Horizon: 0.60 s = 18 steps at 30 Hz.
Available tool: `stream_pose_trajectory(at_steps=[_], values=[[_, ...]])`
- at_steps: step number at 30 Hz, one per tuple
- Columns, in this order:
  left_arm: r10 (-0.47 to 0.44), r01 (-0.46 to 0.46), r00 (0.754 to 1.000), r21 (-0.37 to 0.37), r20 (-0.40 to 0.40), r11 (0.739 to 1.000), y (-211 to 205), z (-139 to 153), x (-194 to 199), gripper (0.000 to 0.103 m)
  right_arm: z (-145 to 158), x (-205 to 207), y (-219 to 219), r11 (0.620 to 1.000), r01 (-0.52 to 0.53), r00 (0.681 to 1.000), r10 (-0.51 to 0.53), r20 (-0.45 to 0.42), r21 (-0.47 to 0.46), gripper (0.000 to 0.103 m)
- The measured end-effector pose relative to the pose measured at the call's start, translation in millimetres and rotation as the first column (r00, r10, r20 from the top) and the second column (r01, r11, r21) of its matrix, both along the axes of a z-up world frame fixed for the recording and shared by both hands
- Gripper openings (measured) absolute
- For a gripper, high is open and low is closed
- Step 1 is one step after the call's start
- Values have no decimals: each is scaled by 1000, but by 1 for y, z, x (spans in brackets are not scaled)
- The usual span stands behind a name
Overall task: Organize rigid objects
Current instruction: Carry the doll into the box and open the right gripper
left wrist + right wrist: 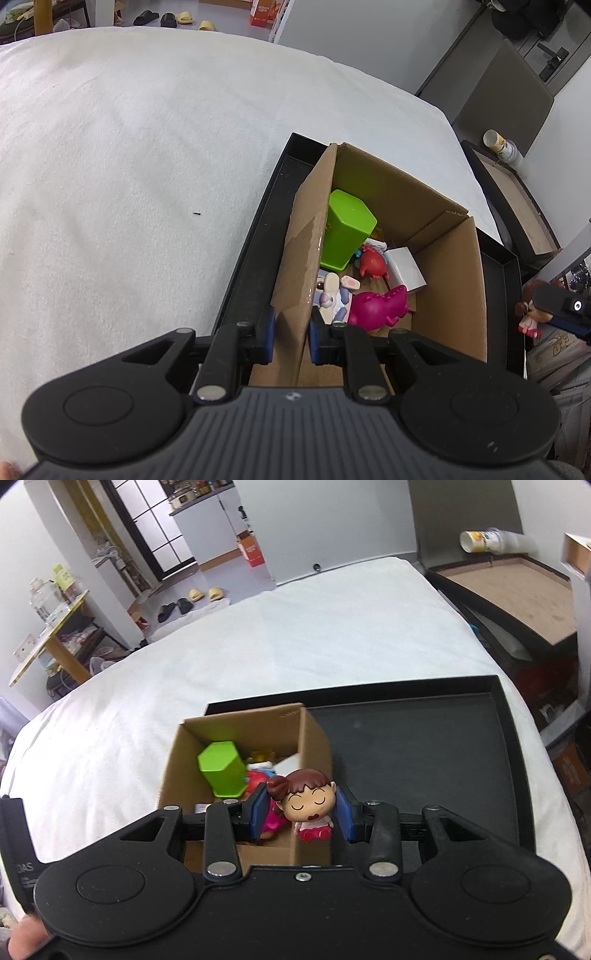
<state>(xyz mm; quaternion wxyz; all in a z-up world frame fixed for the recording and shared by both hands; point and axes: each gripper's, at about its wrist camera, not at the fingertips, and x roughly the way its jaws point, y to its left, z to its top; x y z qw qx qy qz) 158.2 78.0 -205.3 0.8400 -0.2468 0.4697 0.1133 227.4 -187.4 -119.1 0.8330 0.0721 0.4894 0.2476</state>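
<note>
Doll figurine (308, 805) sits pinched between right gripper (302, 814) jaws; left gripper (291, 334) jaws clamp cardboard box (448, 280) wall.

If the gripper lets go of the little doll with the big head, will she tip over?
Probably. The doll has a large head over a small body, so she looks top-heavy. She seems hard, glossy plastic, so she might slip between the right gripper pads, not squash.
</note>
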Motion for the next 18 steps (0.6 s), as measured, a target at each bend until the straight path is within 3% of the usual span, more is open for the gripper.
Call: stream_pose_trajectory(at_steps=[9, 18], values=[[3, -2, 1000, -13, 7, 1000, 2, 0, -2, 17, 2, -4, 35, 997, -67, 998, 67, 20, -31, 38], [1, 0, 1000, -46, 13, 999, 5, -1, -4, 18, -9, -17, 72, 980, -133, 989, 140, 43, -146, 38]])
